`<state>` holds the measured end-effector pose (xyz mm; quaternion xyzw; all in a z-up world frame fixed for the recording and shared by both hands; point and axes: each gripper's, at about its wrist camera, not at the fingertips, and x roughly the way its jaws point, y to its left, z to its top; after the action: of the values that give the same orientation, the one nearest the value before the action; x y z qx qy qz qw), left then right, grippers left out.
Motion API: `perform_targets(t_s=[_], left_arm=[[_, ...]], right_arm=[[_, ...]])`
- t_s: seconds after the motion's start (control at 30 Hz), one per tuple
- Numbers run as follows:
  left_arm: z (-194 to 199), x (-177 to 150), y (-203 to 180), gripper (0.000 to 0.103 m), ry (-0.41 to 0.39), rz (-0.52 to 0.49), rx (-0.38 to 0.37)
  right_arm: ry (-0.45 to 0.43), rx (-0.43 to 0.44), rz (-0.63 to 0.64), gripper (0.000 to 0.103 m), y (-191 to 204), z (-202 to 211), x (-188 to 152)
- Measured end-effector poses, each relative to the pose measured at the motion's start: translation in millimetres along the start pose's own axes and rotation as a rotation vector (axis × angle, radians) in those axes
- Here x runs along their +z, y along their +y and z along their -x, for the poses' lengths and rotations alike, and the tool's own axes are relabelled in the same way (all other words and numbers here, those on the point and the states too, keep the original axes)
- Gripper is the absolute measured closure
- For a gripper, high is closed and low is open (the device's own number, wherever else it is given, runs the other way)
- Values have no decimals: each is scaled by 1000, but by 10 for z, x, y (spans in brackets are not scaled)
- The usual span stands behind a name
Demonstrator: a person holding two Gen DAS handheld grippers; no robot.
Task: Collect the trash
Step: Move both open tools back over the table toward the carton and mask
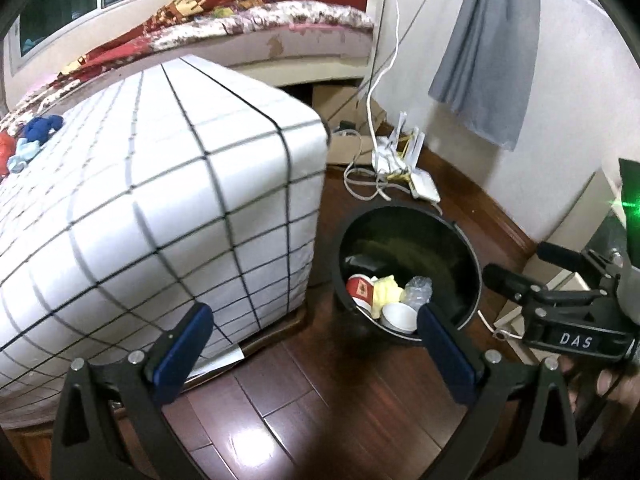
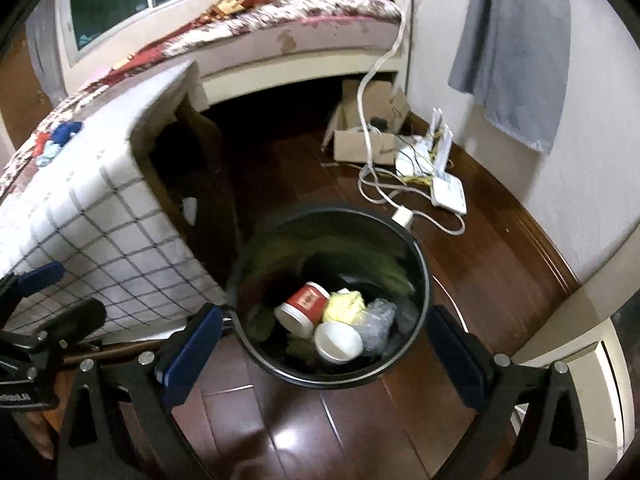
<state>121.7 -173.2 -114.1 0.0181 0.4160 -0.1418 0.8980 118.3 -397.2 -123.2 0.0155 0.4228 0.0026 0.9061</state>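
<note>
My right gripper [image 2: 324, 344] hangs spread wide and empty over the round black bin [image 2: 424, 280], its blue rubbery pads [image 2: 188, 356] flanking the near rim. My left gripper [image 1: 312, 348] is also wide open with nothing between its pads, held above the glossy dark wood floor [image 1: 280, 420], the bin just to its far right. From the left wrist view the right gripper shows at the right edge, its black fingers parted.

The trash lies inside the bin on its smooth dark bottom: a red paper cup [image 2: 304, 308] tipped on its side, a white paper cup [image 2: 338, 342] with its round mouth facing up, a crumpled yellow wad [image 2: 344, 306] between them, and a crinkled clear plastic piece [image 2: 378, 320] to the right.

Left of the bin stands a soft white mattress with a black grid pattern [image 1: 160, 208]. Farther off on the floor sit a white router with upright antennas [image 2: 444, 168], tangled white cables [image 2: 376, 184] and an open cardboard box [image 2: 360, 140]. A grey cloth [image 2: 516, 52] hangs on the pale wall.
</note>
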Motion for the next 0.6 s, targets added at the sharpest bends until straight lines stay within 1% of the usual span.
perform_targets(t_s=[0.1, 0.27, 0.4, 0.6], left_arm=[[160, 6, 88, 1, -34, 3, -11], [406, 66, 263, 1, -81, 26, -7], [551, 130, 423, 1, -119, 52, 51], [685, 164, 795, 1, -158, 128, 102]], right_arm=[[-37, 14, 18, 1, 171, 165, 41], [-87, 42, 33, 1, 457, 387, 161], [-128, 59, 67, 1, 727, 537, 291], [-170, 71, 108, 1, 1062, 676, 460]])
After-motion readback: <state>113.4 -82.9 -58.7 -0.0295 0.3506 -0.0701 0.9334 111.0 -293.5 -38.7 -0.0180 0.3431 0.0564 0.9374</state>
